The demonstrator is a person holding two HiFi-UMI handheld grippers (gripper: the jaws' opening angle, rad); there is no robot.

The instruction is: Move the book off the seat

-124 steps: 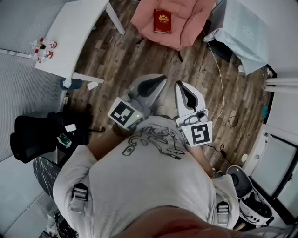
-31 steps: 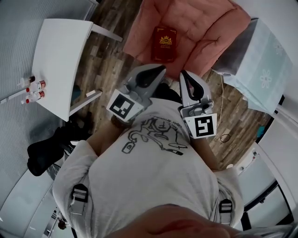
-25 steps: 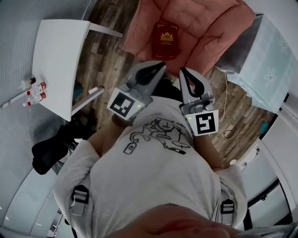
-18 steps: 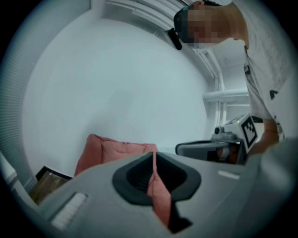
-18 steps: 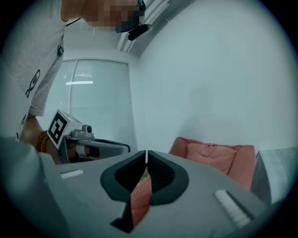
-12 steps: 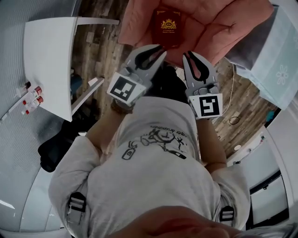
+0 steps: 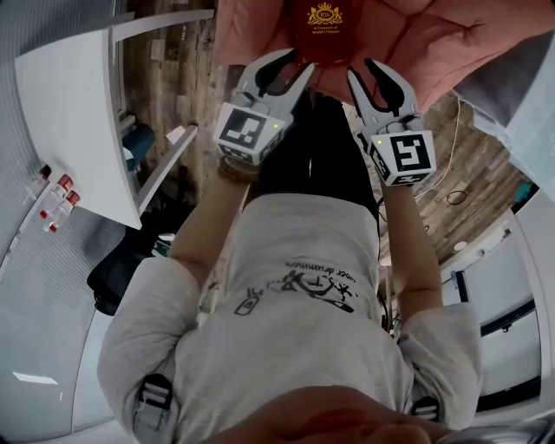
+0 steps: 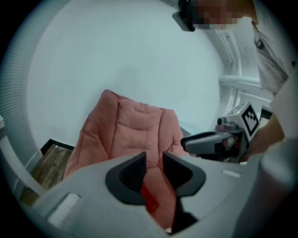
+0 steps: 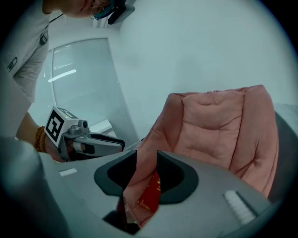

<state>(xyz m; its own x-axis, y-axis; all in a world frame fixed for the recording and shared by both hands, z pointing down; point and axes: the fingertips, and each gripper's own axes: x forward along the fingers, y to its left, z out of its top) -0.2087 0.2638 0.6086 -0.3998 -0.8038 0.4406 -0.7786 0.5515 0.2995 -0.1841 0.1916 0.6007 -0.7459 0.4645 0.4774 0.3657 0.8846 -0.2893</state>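
A dark red book [image 7: 325,19] with a gold crest lies flat on the pink padded chair seat [image 7: 434,43] at the top of the head view. Both grippers reach side by side to the seat's front edge. My left gripper [image 7: 293,61] is just short of the book's near left corner and my right gripper [image 7: 368,69] is by its near right corner. Both pairs of jaws have just been opening and stand slightly apart with nothing between them. Through the gap of the left gripper [image 8: 153,160] shows a red sliver of book [image 8: 150,200]. Beyond the right gripper [image 9: 146,160] lies the book [image 9: 150,195].
A white table [image 7: 69,130] with small red-capped bottles [image 7: 52,199] stands at the left. A pale blue cloth-covered piece [image 7: 529,95] sits right of the chair, with a cable [image 7: 451,195] on the wooden floor. A black object [image 7: 121,269] lies below the table.
Both grippers have dropped and pushed forward from chest height to the chair's front edge. Their jaws, shut a second ago, now stand slightly apart. The book has not moved on the seat.
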